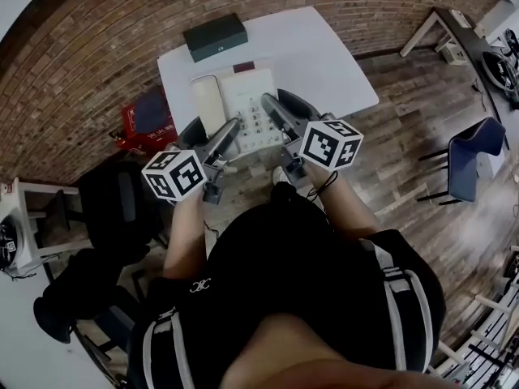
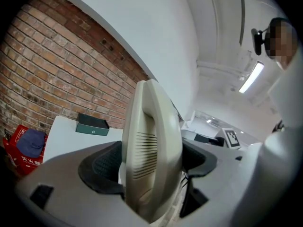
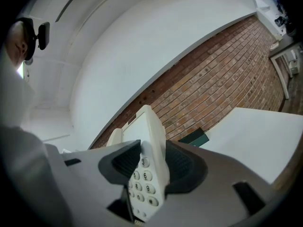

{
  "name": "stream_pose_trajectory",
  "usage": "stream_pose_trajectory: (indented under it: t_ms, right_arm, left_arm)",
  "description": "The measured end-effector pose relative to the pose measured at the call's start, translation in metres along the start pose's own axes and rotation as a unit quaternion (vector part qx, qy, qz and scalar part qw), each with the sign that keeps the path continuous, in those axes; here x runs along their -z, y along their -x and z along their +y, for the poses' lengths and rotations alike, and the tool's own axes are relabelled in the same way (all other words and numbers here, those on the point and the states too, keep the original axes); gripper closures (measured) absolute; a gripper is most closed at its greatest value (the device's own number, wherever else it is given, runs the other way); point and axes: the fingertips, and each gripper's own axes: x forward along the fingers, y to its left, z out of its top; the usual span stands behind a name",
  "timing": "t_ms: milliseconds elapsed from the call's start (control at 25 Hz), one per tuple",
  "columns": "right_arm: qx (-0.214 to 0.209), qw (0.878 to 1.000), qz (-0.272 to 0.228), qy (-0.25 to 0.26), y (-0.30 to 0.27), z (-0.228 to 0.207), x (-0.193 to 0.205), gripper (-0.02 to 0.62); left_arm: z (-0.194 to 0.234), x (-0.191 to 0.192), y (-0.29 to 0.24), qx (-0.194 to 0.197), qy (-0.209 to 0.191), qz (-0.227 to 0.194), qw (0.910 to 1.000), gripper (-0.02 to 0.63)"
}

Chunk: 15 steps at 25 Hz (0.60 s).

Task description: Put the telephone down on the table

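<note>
Left gripper [image 2: 151, 161] and right gripper [image 3: 152, 163], fingers clamped on the telephone's [image 1: 246, 104] opposite sides, share its weight over the counter's [image 1: 328, 55] near edge.

White table [image 1: 324, 63] stands at upper centre of the head view, on wood-plank floor [image 1: 422, 136]. One dark green box [image 1: 215, 36] lies flat on it, at its upper-left corner.
</note>
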Motion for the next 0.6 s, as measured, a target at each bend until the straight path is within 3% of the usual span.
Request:
stream_pose_trajectory:
  t_ms: [320, 600]
  right_arm:
    - [-0.015, 0.999, 0.047, -0.021, -0.066, -0.072, -0.036, 0.446]
    - [-0.011, 0.993, 0.109, -0.049, -0.116, -0.135, -0.035, 0.448]
  left_arm:
    - [0.045, -0.027, -0.081, -0.03, 0.038, 0.011, 0.9988, 0.233]
    - [0.092, -0.02, -0.138, -0.064, 0.094, 0.034, 0.9929, 0.233]
